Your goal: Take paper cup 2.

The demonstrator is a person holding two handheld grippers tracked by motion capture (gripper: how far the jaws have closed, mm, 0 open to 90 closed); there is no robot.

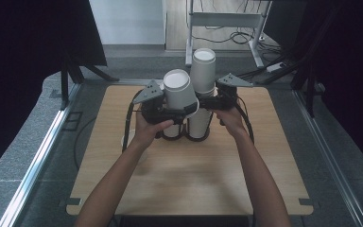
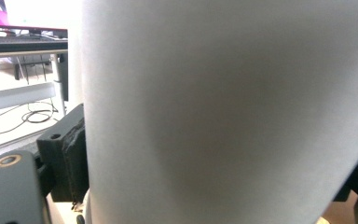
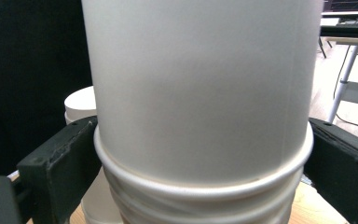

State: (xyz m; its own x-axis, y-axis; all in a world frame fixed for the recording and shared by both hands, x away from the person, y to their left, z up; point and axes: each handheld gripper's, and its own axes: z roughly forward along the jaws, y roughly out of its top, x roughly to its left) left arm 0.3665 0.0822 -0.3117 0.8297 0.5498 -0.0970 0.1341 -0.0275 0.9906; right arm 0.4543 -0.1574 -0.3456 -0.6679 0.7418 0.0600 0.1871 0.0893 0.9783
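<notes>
Two white paper cup groups sit near the desk's [image 1: 123, 189] far edge, at mid-width. Left gripper [image 1: 185, 109] holds a single cup [image 1: 179, 90], inverted and tilted: flat bottom up and leaning toward the near-left, long axis off vertical, rolled rim at the lower right. Jaws are part open, pads pressed against the cup's wall; the left gripper view shows plain matte white wall between them. This cup hangs above a low stack [image 1: 172, 130] standing on the desk.

Right gripper [image 1: 207, 102] is clamped on the tall stack [image 1: 201, 94], which stands upright, inverted, long axis vertical, base on the desk. Right gripper view: jaws on both sides at the top cup's rolled rim, several nested rims below it. Surfaces are smooth, unprinted, white. The tilted cup touches or nearly touches the tall stack; I cannot tell which.
</notes>
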